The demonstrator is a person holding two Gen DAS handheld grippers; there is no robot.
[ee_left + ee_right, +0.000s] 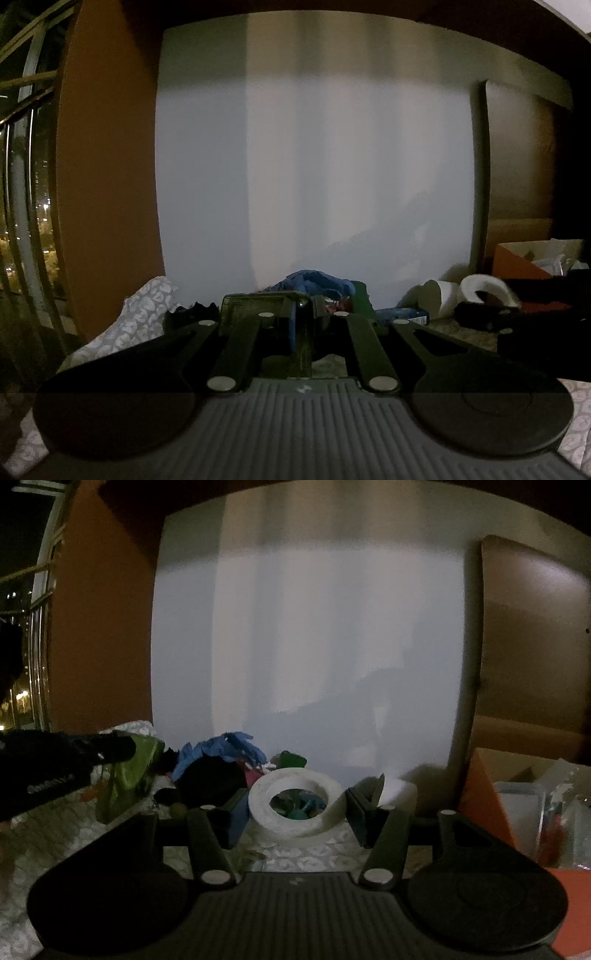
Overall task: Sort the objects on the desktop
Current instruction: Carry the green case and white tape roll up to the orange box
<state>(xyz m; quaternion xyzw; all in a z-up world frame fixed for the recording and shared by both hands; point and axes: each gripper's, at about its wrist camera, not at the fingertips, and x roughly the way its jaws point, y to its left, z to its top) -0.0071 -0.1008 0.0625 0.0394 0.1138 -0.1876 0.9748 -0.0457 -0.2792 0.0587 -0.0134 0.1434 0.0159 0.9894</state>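
Left claw clamped on thin green translucent item, lifted off bench. Right claw gripping white tape roll. Orange box at right holds some items. Pile with blue gloves unsorted; most work left.

Open air above the patterned cloth up to the white wall. Low down, blue gloves and clutter block the middle; an orange box crowds the right.
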